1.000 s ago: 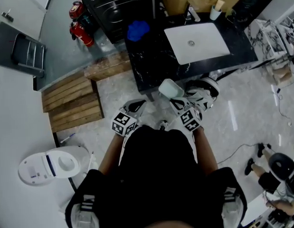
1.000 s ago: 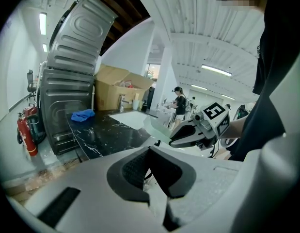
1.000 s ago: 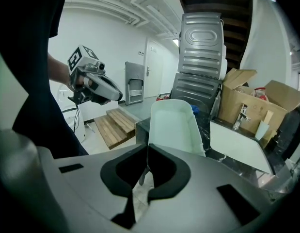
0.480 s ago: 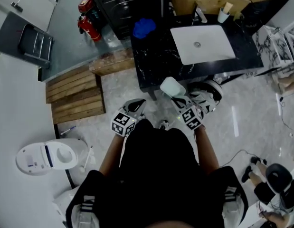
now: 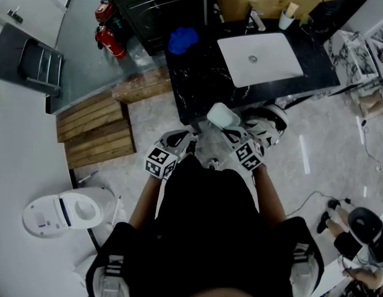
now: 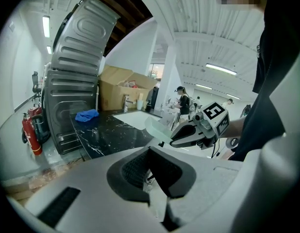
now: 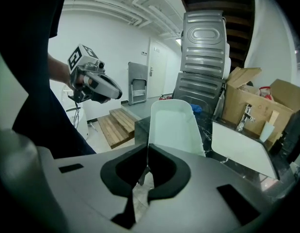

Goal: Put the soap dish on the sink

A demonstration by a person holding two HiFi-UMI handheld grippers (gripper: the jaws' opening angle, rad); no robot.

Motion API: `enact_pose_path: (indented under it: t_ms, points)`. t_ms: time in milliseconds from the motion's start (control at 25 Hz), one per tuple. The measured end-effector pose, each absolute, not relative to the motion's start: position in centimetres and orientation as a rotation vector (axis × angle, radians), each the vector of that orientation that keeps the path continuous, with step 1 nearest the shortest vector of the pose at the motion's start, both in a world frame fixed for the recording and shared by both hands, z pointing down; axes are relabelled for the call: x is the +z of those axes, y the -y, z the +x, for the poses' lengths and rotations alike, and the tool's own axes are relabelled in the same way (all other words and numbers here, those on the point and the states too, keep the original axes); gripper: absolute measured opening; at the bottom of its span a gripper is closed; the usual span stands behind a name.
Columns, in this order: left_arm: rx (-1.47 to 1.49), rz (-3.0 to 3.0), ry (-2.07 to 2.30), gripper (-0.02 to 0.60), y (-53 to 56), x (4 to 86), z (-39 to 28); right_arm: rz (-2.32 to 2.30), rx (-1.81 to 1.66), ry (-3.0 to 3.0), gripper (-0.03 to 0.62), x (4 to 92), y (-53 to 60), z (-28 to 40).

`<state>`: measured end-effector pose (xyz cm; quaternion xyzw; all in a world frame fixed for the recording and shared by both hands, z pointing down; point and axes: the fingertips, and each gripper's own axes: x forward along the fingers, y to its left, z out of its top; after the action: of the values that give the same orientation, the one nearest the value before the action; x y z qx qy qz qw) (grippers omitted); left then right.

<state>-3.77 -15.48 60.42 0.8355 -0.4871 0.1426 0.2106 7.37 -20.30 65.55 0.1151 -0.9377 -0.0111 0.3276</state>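
**A:** Which step is being worked on?

**B:** The carry, I'd judge. The right gripper is pinching the near edge of the pale soap dish. The dish is sticking out ahead of the gripper, tilted upward. It is hanging in the air, short of the black marble surface.

**A:** And the left gripper?

**B:** The left gripper is hanging just beside the right one, with its jaws pressed together on nothing.

**A:** Where is the sink lying?

**B:** The white sink is lying ahead of the right gripper and off to its right, well apart from it. A faucet and a cup are standing at its far side. A blue cloth is lying ahead and to the left.

**A:** What is the next move asking for?

**B:** Probably reaching forward and rightward past the surface's near edge while levelling the dish. After that comes lowering it by the basin, and spreading the jaws only once it is resting flat.
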Motion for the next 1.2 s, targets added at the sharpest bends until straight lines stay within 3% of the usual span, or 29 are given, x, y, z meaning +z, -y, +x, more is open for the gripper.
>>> enact_pose_path:
  t_ms: [1200]
  points:
    - [0.397, 2.409, 1.135, 0.000, 27.3, 60.7, -11.5, 0.481, 0.088, 2.369, 0.002, 66.1, 29.5, 0.4]
